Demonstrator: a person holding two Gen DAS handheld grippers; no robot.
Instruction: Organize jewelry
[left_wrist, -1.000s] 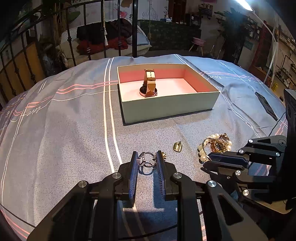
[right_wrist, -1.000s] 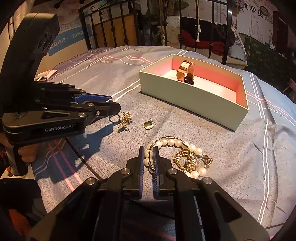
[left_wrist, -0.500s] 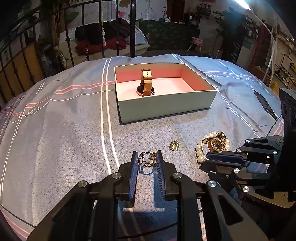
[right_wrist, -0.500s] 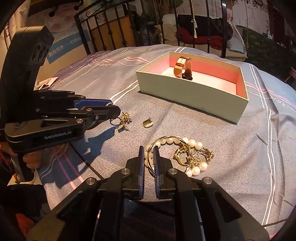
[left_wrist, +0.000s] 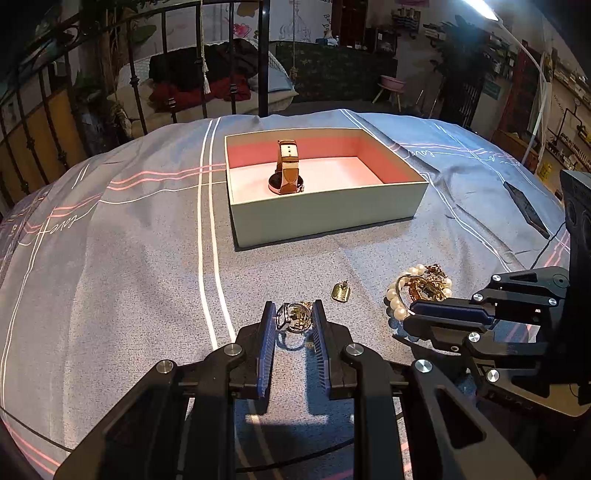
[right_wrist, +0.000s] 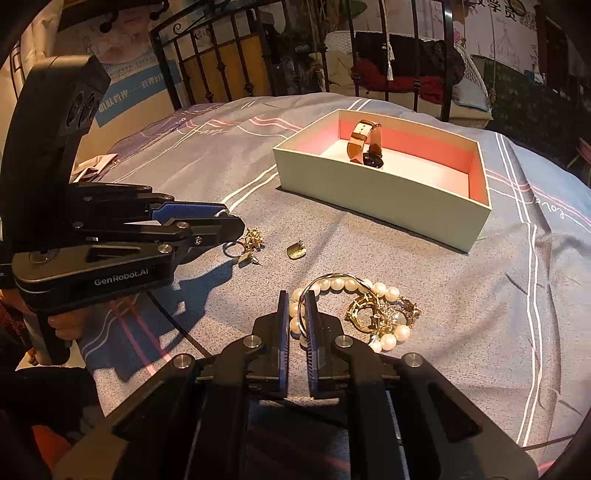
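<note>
An open pale green box (left_wrist: 325, 212) with a pink inside holds a tan-strap watch (left_wrist: 287, 170); both show in the right wrist view, box (right_wrist: 384, 201) and watch (right_wrist: 364, 142). My left gripper (left_wrist: 294, 318) is closed on a ring with gold charms (left_wrist: 295, 316), just above the bedspread; it also shows in the right wrist view (right_wrist: 245, 242). My right gripper (right_wrist: 296, 314) is shut on a pearl bracelet (right_wrist: 345, 286) tangled with gold jewelry (right_wrist: 380, 314). A small gold pendant (left_wrist: 340, 292) lies between the two.
The grey striped bedspread (left_wrist: 129, 258) covers a soft, rounded bed. A black iron bed frame (left_wrist: 236, 59) stands behind the box. A dark phone (left_wrist: 526, 210) with a cable lies at the far right. The right gripper's body (left_wrist: 517, 325) is close beside my left one.
Both grippers keep their hold. The views have drawn back slightly from the box, and the ring now casts a shadow on the cloth below it.
</note>
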